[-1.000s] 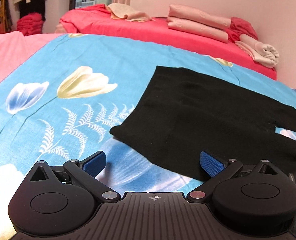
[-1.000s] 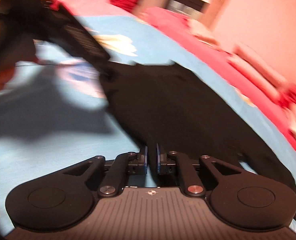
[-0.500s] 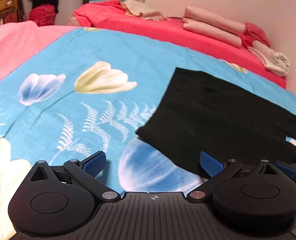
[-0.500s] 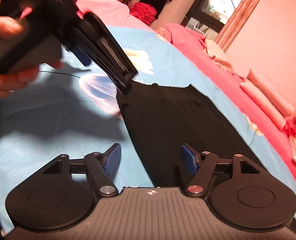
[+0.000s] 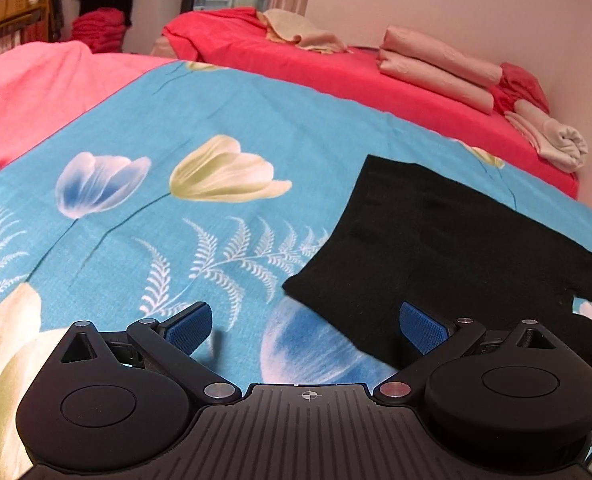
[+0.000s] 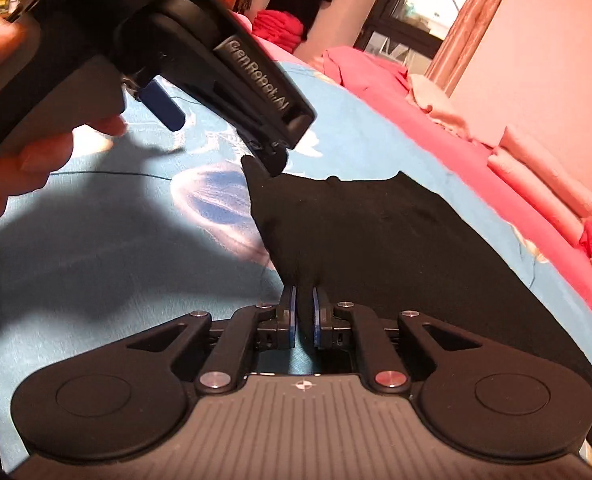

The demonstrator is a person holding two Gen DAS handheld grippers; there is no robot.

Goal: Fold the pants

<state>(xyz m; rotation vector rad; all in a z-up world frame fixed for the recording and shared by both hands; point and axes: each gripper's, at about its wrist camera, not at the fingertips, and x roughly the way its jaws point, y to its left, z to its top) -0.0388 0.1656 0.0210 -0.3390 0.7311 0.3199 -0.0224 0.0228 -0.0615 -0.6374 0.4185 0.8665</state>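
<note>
At the bottom centre of the right wrist view, the right hand-held gripper (image 6: 303,314) had just been closing, and its blue pads stood nearly together, pinching a raised fold at the near edge of the black pants (image 6: 395,248). The pants lay spread flat on the blue floral bedsheet (image 6: 96,280), running from centre frame toward the lower right. In the upper left of that view a person's hand (image 6: 24,152) held the left hand-held gripper (image 5: 303,324) just above the pants' far corner. In the left wrist view its blue pads stood wide apart with nothing between them; the right pad overlapped the pants' near edge in the lower right of the frame. Beyond the sheet, a red bed (image 5: 335,72) carried folded pink cloths (image 5: 435,68) at upper right.
</note>
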